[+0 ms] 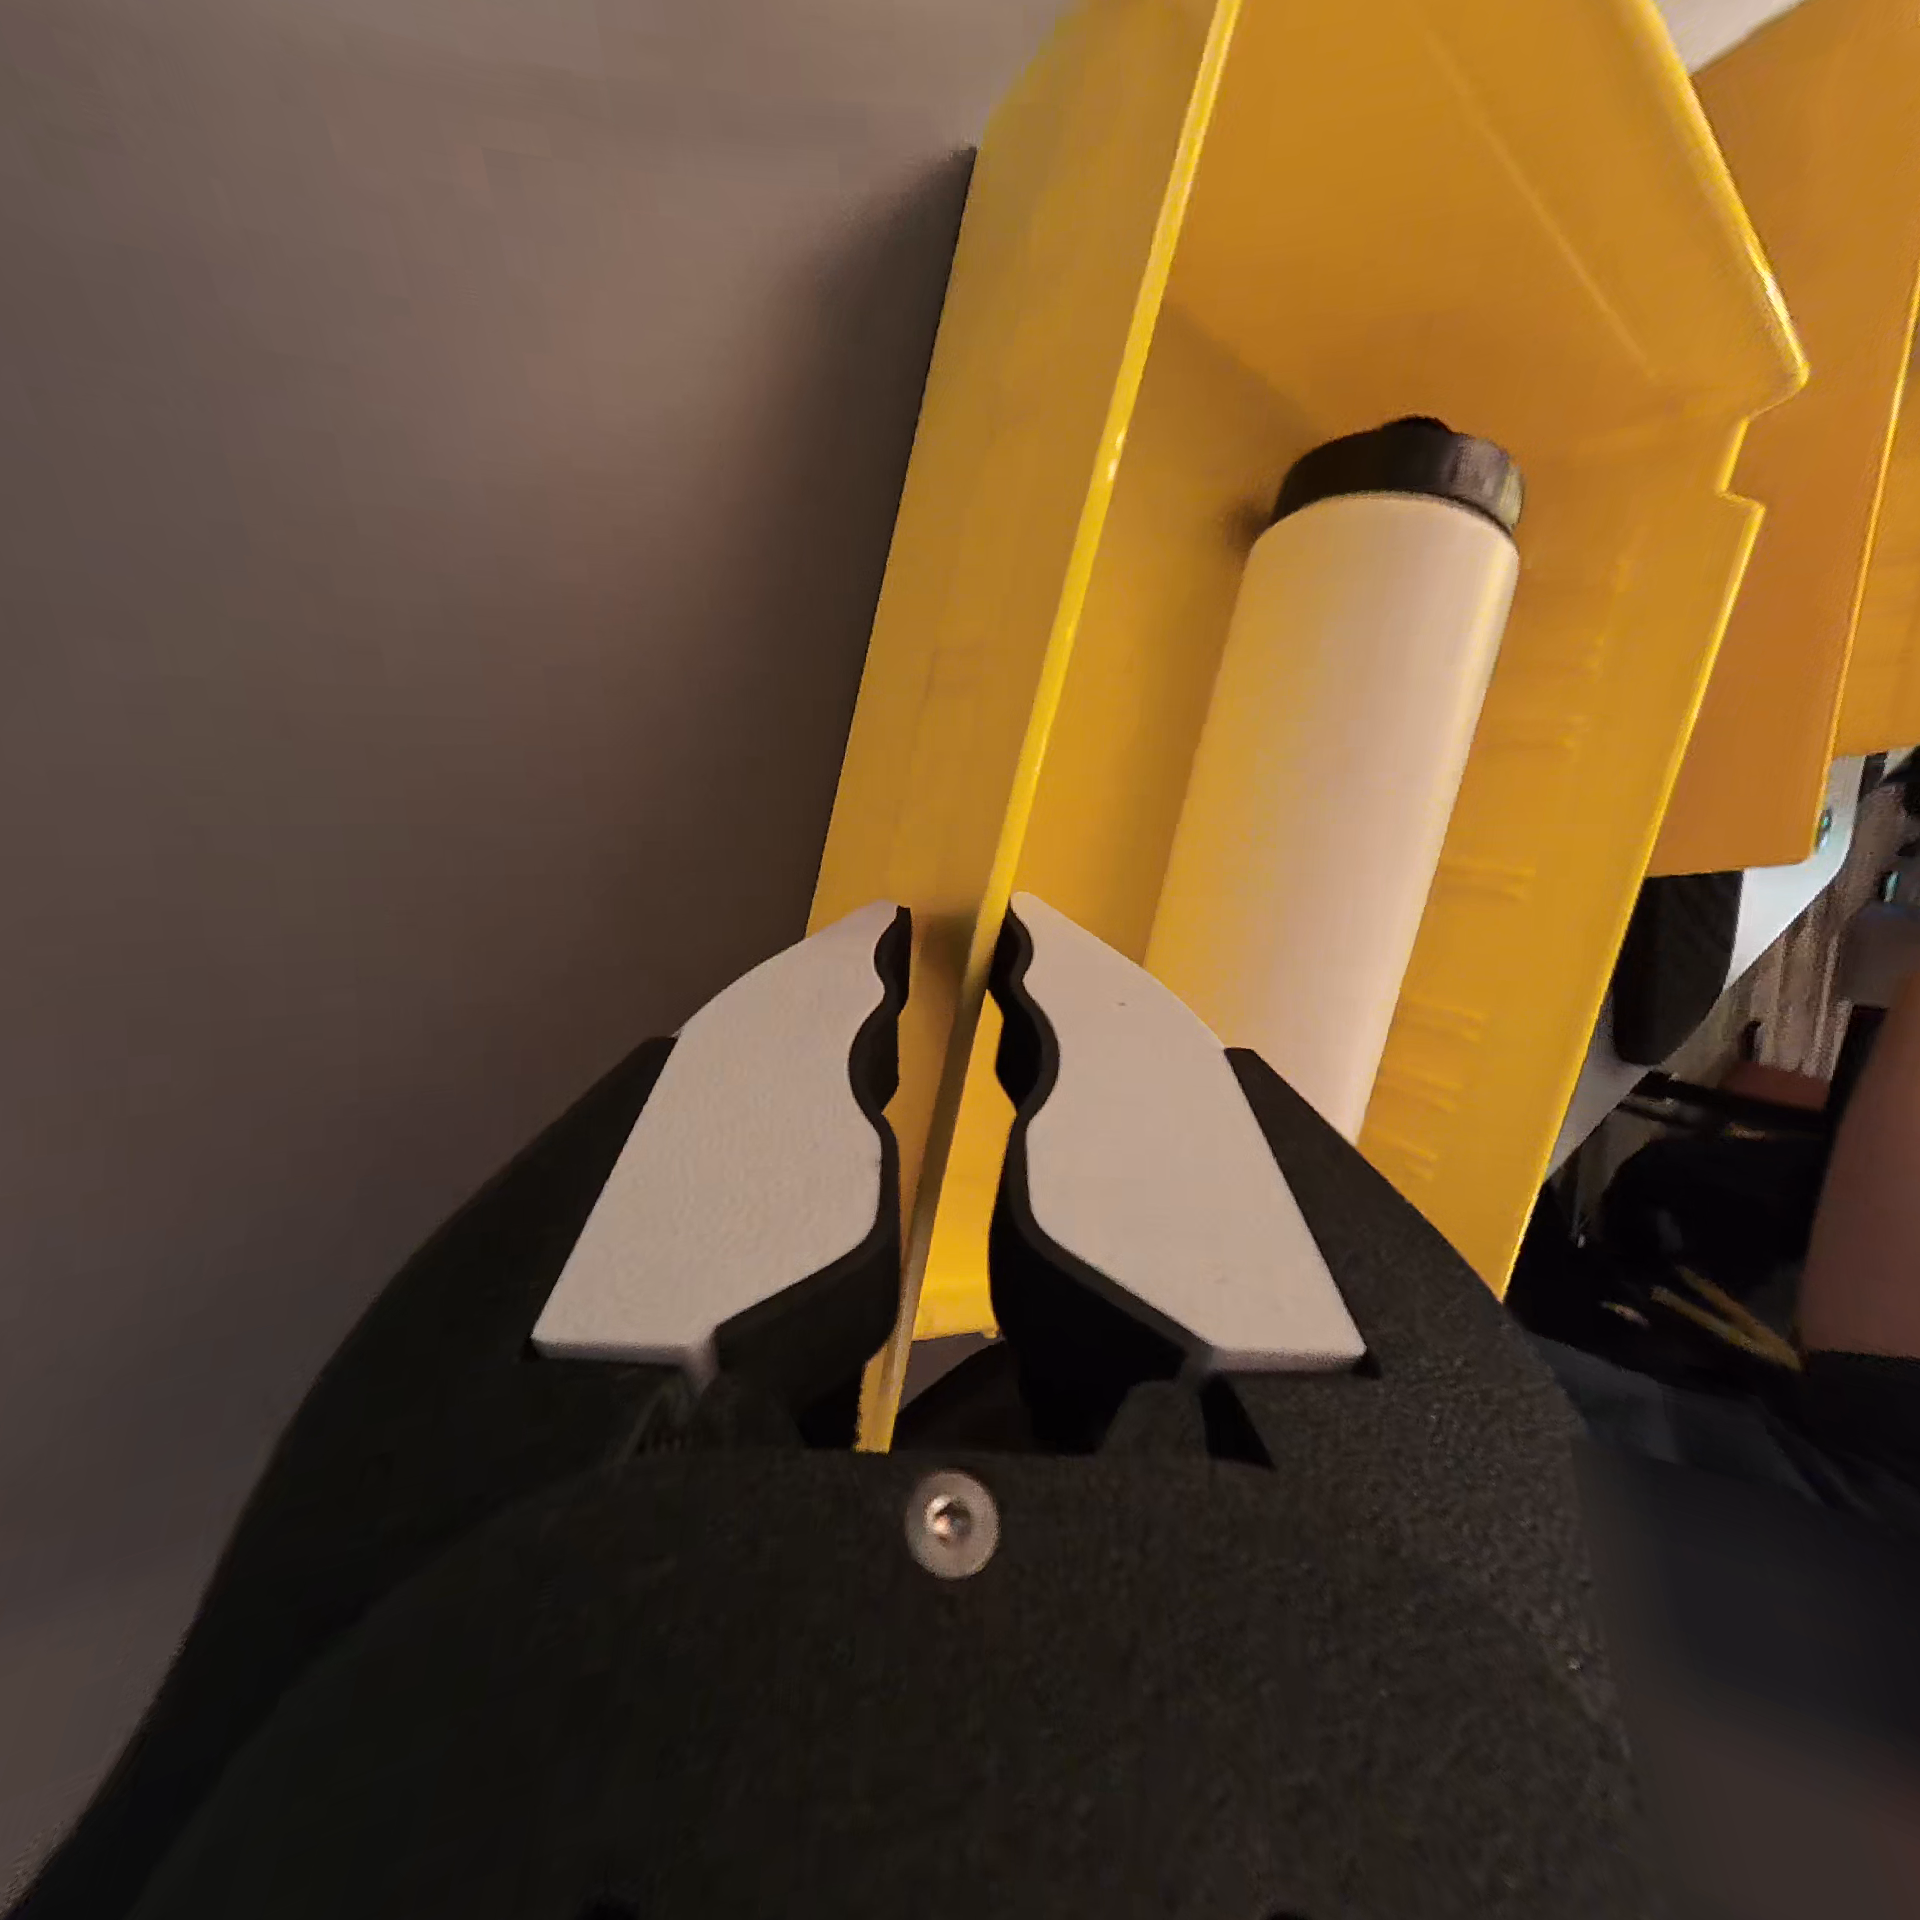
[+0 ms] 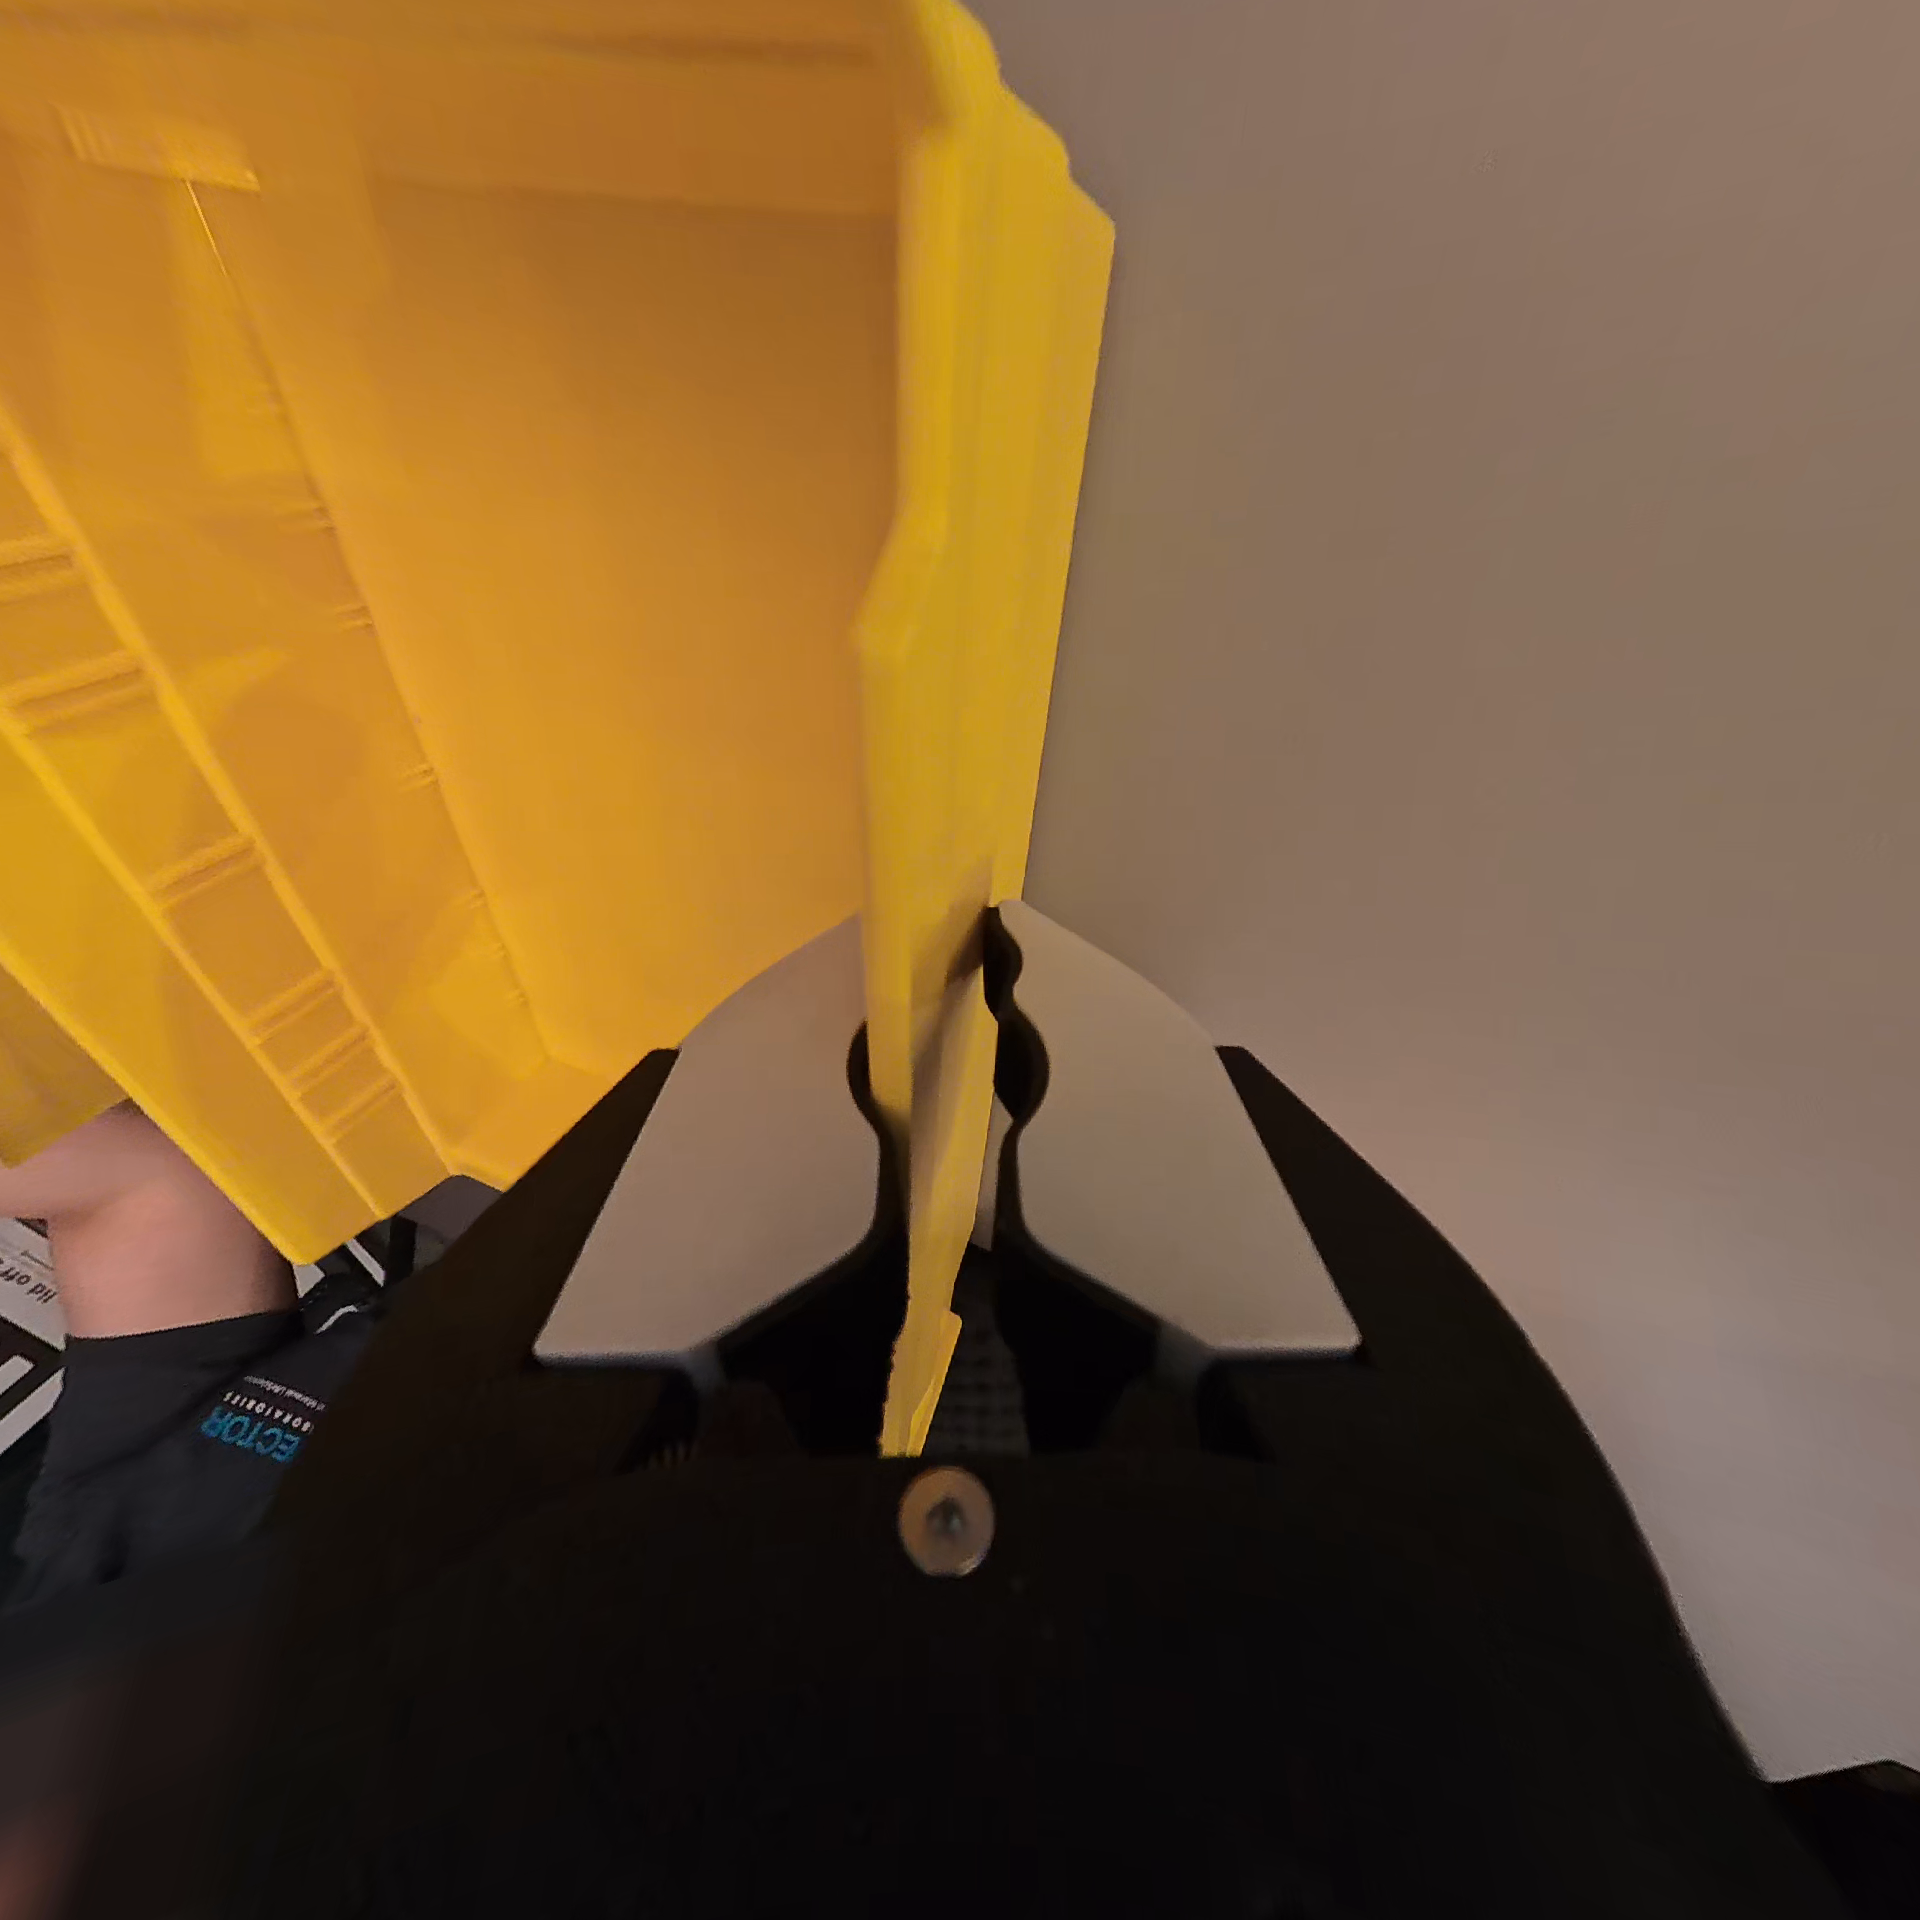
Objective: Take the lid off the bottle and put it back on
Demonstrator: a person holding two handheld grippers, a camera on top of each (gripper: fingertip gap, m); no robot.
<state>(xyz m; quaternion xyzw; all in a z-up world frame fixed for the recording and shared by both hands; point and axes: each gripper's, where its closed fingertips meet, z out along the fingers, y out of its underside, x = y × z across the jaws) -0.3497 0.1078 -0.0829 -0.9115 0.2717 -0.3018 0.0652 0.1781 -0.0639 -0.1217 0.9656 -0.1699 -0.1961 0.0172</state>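
Left gripper (image 1: 951, 925) sits nearest the lens in its own view, its grey-and-black fingers (image 1: 758, 1132) closed down to a narrow slit on the thin side wall of a yellow bin (image 1: 1049, 727). That wall runs edge-on up the gap between the two jaws, and both pads press against it. Within the bin, the bottle (image 1: 1340, 790) — a white cylinder — lies along the bin floor, close to the gripped wall but not touching it. Its black lid (image 1: 1403, 468) is on the bottle, at the end farther from the camera, up against the bin's end wall. A second yellow panel (image 1: 1808, 416) shows past the bin's far wall, at the right edge of the view; whether it is part of the same bin cannot be told.

Right gripper (image 2: 940, 925) is likewise nearly shut, clamped on a yellow wall edge (image 2: 935, 1091) that passes between its jaws. The picture is blurred, so the exact contact is unclear. Bin interior (image 2: 520, 520) fills the upper left of this view — the bottle is not visible there. A person's arm (image 2: 135, 1216) and dark sleeve (image 2: 156, 1392) show below the bin at the lower left. Behind everything in both views stands a plain grey-beige surface (image 2: 1507, 623).
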